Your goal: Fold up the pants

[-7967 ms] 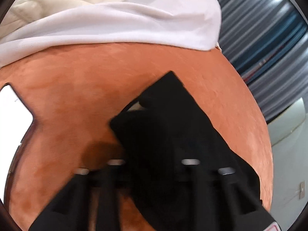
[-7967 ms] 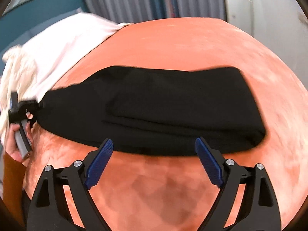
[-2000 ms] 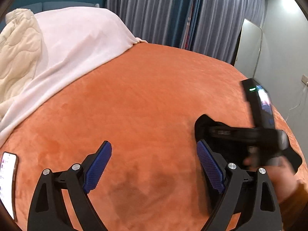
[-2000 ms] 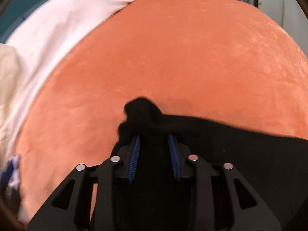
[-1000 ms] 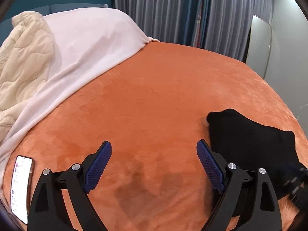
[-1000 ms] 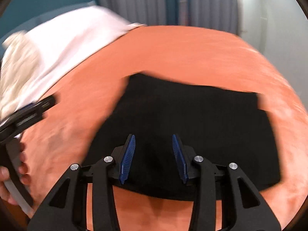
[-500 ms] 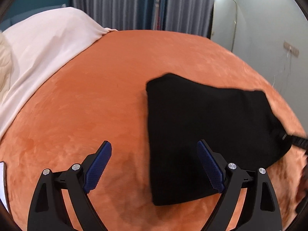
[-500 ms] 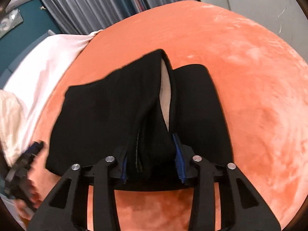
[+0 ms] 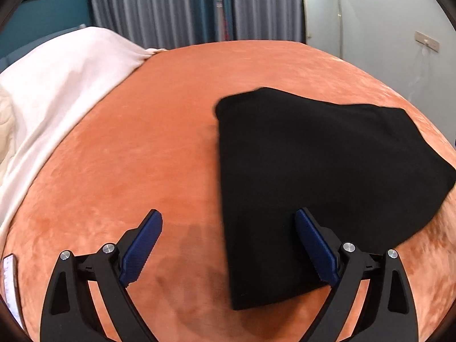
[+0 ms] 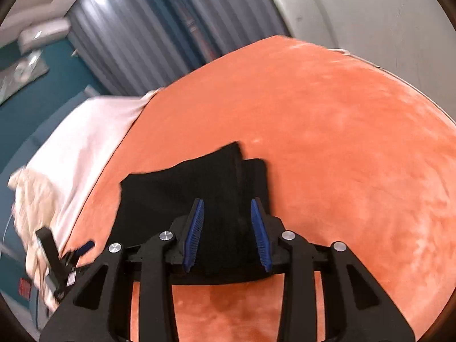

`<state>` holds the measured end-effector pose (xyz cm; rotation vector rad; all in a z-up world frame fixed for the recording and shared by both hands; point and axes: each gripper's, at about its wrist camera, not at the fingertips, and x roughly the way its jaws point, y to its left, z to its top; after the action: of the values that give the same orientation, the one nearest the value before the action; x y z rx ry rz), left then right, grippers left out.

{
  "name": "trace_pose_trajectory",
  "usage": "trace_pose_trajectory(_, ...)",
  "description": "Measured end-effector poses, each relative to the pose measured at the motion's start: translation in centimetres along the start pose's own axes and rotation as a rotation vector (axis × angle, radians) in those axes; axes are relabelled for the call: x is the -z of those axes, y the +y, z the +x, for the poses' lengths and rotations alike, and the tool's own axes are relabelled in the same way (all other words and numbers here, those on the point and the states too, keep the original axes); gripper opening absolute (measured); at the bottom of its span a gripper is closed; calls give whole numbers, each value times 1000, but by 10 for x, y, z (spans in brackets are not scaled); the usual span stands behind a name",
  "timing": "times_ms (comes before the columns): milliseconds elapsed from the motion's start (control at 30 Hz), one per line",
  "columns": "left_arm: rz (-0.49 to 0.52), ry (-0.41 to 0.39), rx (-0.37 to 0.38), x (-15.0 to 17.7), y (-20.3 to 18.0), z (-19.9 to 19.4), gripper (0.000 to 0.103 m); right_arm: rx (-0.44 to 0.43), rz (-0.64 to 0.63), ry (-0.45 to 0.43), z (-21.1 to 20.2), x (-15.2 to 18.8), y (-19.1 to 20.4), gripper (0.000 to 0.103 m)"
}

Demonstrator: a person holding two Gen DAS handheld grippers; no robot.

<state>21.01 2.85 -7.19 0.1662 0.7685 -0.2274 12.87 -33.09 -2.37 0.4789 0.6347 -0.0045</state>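
Gripping a bunched fold of the soft black knit pants [image 10: 199, 199], your right gripper [image 10: 227, 233] tilts downward; your left gripper [image 9: 228, 250], jaws just widened, spans their near edge on the orange velvety bed [image 9: 142, 142].

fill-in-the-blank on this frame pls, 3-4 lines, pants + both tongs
1. The folded pants are ____ in colour.
2. They lie on an ____ bed cover.
3. The left tongs stand wide ____, nothing pinched between their pads.
4. The ____ tongs have pants fabric between their blue pads.

Missing words: black; orange; open; right
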Motion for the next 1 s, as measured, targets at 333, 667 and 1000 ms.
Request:
trace_pose_trajectory(333,-132,7,-97,-12,49,-4,92,-175,-244,182,101,-20,140,34)
trace_pose_trajectory(667,-218,7,-110,-17,81,-10,92,-75,-334,337,252,-5,210,33)
trace_pose_trajectory(1000,-193,-13,95,-16,51,-29,92,76,-29,209,131,-14,40,11)
